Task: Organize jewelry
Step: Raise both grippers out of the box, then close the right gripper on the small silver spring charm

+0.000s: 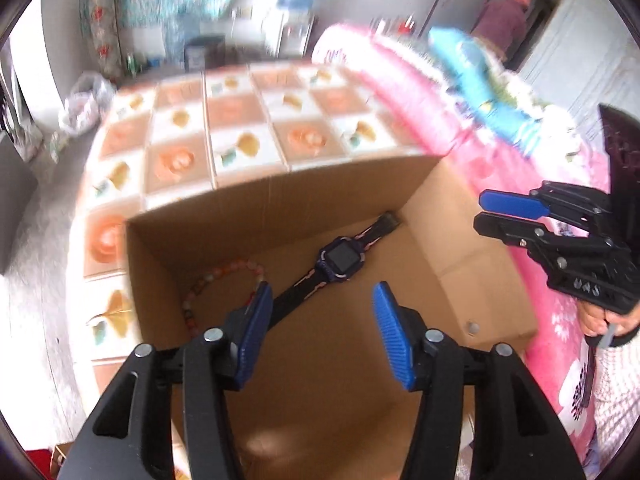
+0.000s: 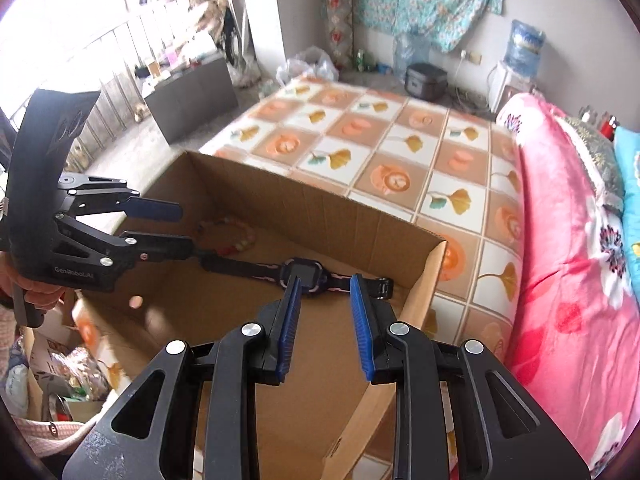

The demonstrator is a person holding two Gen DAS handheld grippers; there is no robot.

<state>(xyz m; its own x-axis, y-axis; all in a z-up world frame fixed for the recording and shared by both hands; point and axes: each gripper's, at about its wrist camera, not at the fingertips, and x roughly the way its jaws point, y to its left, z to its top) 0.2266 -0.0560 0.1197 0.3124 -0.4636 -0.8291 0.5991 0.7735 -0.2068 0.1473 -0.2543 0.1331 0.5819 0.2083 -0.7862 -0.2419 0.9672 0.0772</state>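
Left wrist: cardboard box point(image 1: 460, 248) holds watch point(image 1: 340, 262), bead bracelet point(image 1: 224, 276).

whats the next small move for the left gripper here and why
Probably lower the left gripper toward the bead bracelet in the cardboard box. Its jaws are open and empty, the bracelet lies loose just beside the watch, and the right gripper holds nothing either.

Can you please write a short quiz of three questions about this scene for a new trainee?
1. True or false: the watch lies inside the cardboard box.
2. What lies next to the watch: A) bead bracelet B) ring C) earrings?
3. Does the left gripper or the right gripper hold anything?

Key: 1 true; 2 A; 3 no, both are open and empty.
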